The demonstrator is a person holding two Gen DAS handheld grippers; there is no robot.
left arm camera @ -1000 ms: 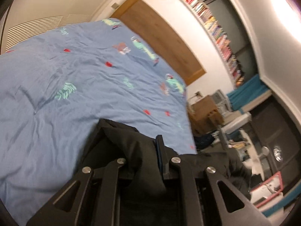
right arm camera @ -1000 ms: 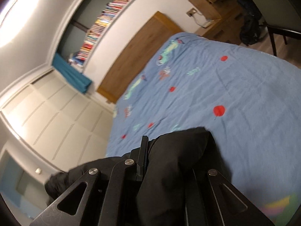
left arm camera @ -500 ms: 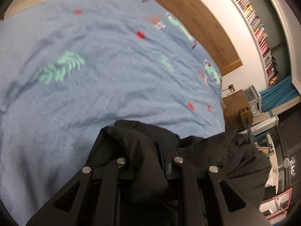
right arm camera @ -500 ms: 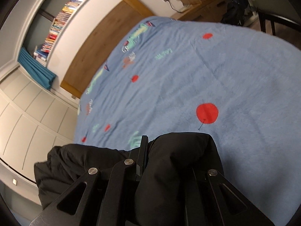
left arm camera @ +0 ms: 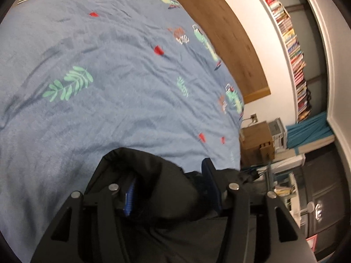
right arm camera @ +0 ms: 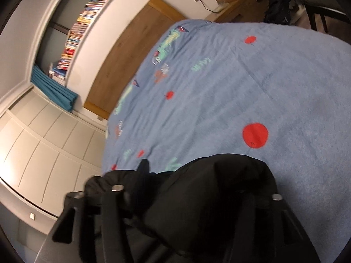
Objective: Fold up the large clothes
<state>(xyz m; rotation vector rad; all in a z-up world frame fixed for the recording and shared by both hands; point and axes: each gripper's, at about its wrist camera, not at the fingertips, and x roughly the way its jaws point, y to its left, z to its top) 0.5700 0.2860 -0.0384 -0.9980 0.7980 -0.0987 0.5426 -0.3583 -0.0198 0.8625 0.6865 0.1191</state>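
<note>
A black garment point(left arm camera: 153, 175) lies bunched between the fingers of my left gripper point(left arm camera: 169, 182), whose jaws stand wide apart with the cloth loose between them, low over a blue patterned bedspread point(left arm camera: 109, 87). In the right wrist view the same black garment point(right arm camera: 219, 186) is draped over my right gripper point(right arm camera: 197, 182). Its left finger point(right arm camera: 142, 175) pokes out of the cloth and its right finger is hidden under it. The jaws stand apart.
The blue bedspread point(right arm camera: 241, 87) covers a bed with a wooden headboard point(left arm camera: 230, 39). A bookshelf point(left arm camera: 294, 54) runs along the wall. A wooden bedside cabinet point(left arm camera: 256, 140) stands past the bed's corner. White wardrobe doors point(right arm camera: 43, 142) flank the other side.
Both grippers have opened: their jaws stood close together on the black garment before and now stand wide apart. Both also came down closer to the bedspread.
</note>
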